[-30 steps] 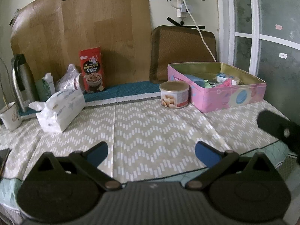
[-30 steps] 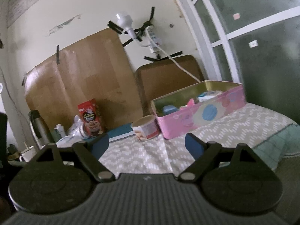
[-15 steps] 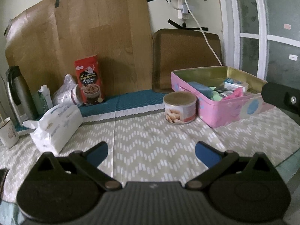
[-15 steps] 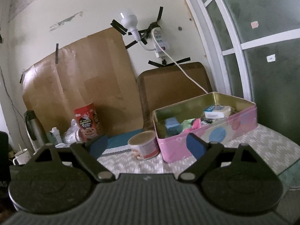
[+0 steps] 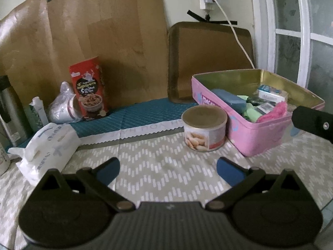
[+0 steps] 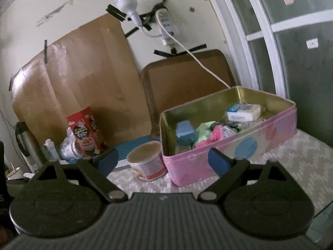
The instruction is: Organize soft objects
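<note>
A pink tin box (image 5: 262, 133) (image 6: 233, 152) stands open on the right of the table. Inside lie a pink cloth (image 6: 214, 136), a green cloth (image 6: 205, 130), a blue case (image 6: 184, 132) and small packets (image 6: 243, 112). A white tissue pack (image 5: 47, 148) lies at the left. My left gripper (image 5: 167, 169) is open and empty above the patterned tablecloth, in front of a round can (image 5: 205, 128). My right gripper (image 6: 163, 161) is open and empty, raised in front of the can (image 6: 146, 160) and the box. Part of the right gripper shows at the left wrist view's right edge (image 5: 314, 123).
At the back left stand a red snack box (image 5: 89, 90), a crumpled plastic bag (image 5: 62, 106), a small carton (image 5: 38, 110) and a dark flask (image 5: 8, 112). A brown board (image 5: 83, 41) and a brown tray (image 5: 210, 60) lean against the wall. A white cable (image 6: 193, 56) hangs above the box.
Both grippers have moved forward toward the can and the pink box, which now look larger. Both stay open and empty.
</note>
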Demonstrator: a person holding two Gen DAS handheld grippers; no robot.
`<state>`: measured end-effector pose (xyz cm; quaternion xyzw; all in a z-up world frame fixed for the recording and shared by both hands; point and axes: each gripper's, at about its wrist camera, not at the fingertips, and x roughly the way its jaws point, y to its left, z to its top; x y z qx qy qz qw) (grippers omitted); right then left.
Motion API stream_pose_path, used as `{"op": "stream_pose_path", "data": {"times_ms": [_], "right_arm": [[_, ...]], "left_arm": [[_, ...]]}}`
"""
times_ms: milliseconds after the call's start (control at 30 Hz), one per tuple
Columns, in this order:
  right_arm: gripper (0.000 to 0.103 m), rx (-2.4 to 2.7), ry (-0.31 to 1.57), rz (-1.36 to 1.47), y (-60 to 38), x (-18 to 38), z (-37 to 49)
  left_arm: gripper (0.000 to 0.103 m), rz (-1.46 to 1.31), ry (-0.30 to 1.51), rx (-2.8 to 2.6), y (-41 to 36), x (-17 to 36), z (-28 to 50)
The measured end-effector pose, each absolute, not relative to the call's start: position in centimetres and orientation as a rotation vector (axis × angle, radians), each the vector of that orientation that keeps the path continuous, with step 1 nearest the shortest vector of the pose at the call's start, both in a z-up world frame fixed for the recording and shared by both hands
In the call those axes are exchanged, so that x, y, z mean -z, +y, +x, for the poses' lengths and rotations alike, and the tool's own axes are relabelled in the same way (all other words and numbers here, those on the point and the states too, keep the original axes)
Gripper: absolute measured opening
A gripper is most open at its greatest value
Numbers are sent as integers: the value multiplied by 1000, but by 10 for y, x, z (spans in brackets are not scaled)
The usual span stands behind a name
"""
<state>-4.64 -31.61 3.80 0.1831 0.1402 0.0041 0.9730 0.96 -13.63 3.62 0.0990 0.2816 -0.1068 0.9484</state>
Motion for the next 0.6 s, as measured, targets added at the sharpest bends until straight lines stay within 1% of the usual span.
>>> {"op": "stream_pose_path", "data": {"times_ms": [600], "right_arm": [[95, 34, 330, 437, -332, -23, -20]], "left_arm": [[103, 234, 621, 231, -144, -21, 36]]}}
